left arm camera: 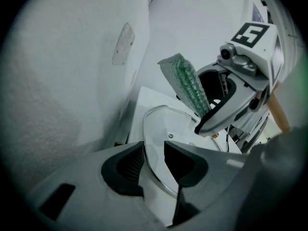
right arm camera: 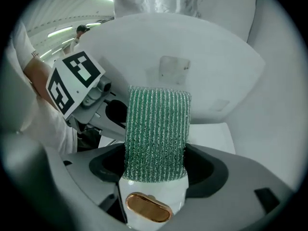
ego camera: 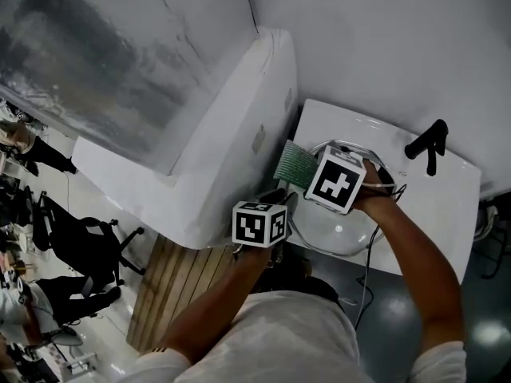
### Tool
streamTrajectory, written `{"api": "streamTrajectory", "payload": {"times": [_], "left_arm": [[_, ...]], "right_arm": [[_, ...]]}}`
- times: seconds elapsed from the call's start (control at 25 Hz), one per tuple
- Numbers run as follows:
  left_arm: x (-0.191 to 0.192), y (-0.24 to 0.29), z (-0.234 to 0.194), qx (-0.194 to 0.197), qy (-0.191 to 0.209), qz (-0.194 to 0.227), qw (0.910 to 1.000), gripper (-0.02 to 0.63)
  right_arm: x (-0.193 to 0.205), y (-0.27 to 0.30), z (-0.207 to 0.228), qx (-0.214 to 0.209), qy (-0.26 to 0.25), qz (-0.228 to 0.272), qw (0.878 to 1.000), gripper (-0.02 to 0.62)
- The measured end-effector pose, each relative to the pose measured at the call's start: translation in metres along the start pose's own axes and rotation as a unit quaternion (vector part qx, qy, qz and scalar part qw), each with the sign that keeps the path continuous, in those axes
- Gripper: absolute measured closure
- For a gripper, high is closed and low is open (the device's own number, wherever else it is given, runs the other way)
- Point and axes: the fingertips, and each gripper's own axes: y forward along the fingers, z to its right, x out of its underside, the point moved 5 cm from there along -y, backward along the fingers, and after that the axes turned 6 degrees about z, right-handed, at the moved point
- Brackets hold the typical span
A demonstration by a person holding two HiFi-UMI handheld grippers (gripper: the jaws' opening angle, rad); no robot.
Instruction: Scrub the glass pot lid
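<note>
The glass pot lid (left arm camera: 161, 129) stands on edge over the white sink (ego camera: 339, 234), its metal rim running between the jaws of my left gripper (left arm camera: 154, 154), which is shut on it. In the head view the left gripper (ego camera: 279, 207) sits at the sink's left edge. My right gripper (right arm camera: 156, 163) is shut on the white handle of a green scrubbing pad (right arm camera: 156, 134). The pad (left arm camera: 188, 86) sticks up just beyond the lid's far side, apart from the glass as far as I can see. The right gripper (ego camera: 310, 174) holds the pad (ego camera: 295, 164) above the basin.
A black faucet (ego camera: 427, 144) stands at the sink's back right. A big white appliance (ego camera: 215, 142) crowds the sink's left side. Wooden slats (ego camera: 172, 282) lie on the floor below it. An office chair (ego camera: 80, 246) and people are far left.
</note>
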Motion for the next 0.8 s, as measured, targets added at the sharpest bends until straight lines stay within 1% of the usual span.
{"api": "streamTrajectory", "payload": {"times": [0.2,0.36,0.52,0.6,0.68,0.8], "left_arm": [[0.000,0.000,0.001,-0.002,0.001,0.001,1.0000,0.466],[0.000,-0.001,0.000,-0.005,0.003,0.002,1.0000,0.466],[0.000,0.000,0.000,-0.006,0.003,0.003,1.0000,0.466],[0.000,0.000,0.001,-0.006,0.003,0.003,1.0000,0.466],[0.000,0.000,0.002,-0.006,0.003,0.003,1.0000,0.466],[0.000,0.000,0.001,-0.006,0.004,0.002,1.0000,0.466]], "right_arm": [[0.010,0.012,-0.009,0.014,0.030,-0.005,0.999,0.247],[0.014,0.018,-0.017,0.019,0.035,-0.002,0.999,0.247],[0.018,0.018,-0.009,0.030,0.052,0.002,0.998,0.247],[0.025,0.014,0.001,0.044,0.076,0.002,0.996,0.247],[0.035,0.010,0.014,0.057,0.111,0.007,0.992,0.247],[0.044,0.004,0.033,0.064,0.164,0.038,0.984,0.247]]}}
